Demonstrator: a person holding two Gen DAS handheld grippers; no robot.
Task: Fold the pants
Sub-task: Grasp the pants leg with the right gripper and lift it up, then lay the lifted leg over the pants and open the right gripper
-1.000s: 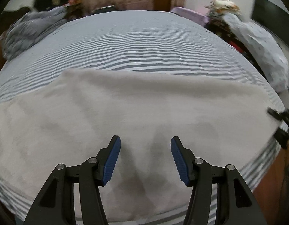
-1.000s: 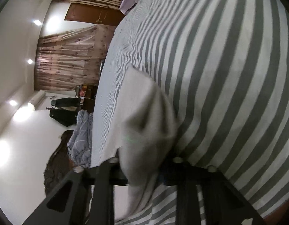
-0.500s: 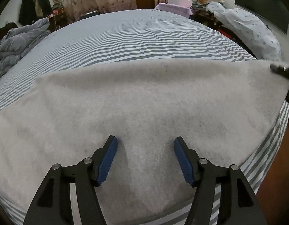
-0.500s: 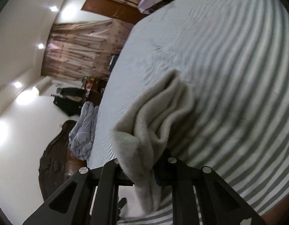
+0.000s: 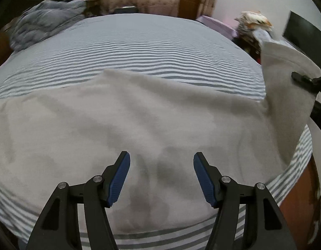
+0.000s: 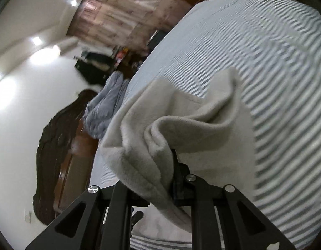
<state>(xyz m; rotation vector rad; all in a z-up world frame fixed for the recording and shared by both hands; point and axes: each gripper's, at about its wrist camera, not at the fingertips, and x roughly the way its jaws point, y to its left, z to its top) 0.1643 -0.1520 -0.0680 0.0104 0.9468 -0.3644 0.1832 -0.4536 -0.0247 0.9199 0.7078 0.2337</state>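
Light grey fleece pants lie spread across the near part of a striped bed. My left gripper hovers above them, open, its blue pads apart with nothing between them. At the right edge of the left wrist view, the right gripper holds one end of the pants lifted off the bed. In the right wrist view my right gripper is shut on a bunched fold of the pants, which drapes over its fingers and hides the tips.
A crumpled grey-blue duvet sits at the bed's far left. A pile of clothes and pillows stands beyond the far right corner. A dark wooden headboard and the bed's wooden frame border the mattress. Curtains and a door are behind.
My right gripper has risen with the pants end, lifting it clear of the bed and rolling. My left gripper has shifted sideways over the pants, still open; its jaws stand slightly wider than a second ago.
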